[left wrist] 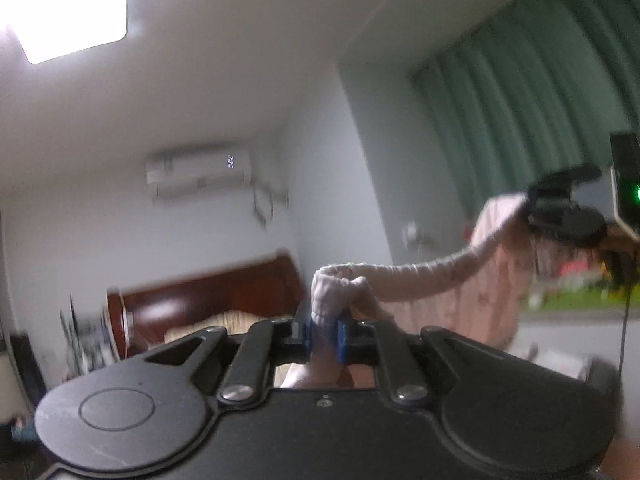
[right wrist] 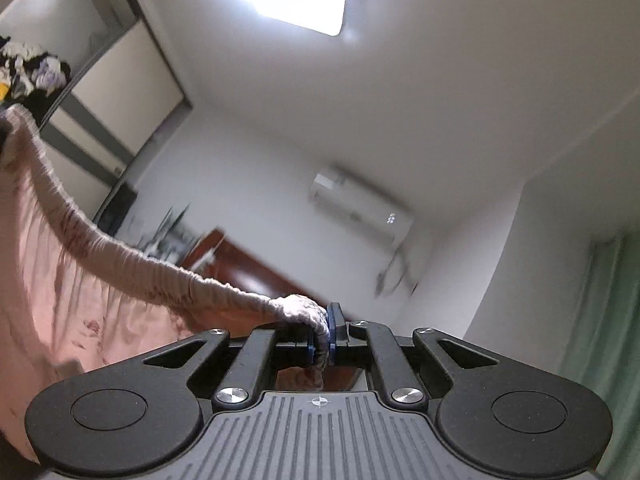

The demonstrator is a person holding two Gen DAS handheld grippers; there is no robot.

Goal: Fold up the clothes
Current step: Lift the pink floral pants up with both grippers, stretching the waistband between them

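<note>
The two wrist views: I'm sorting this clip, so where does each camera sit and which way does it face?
Left wrist view: sits behind the left gripper, tilted up toward the ceiling light, air conditioner and green curtain; the right gripper shows at its right edge.
Right wrist view: sits behind the right gripper, tilted up at the same ceiling and air conditioner; no hand is visible.
Shared: the pink garment, its gathered edge stretched between both shut grippers, and the wooden headboard.
</note>
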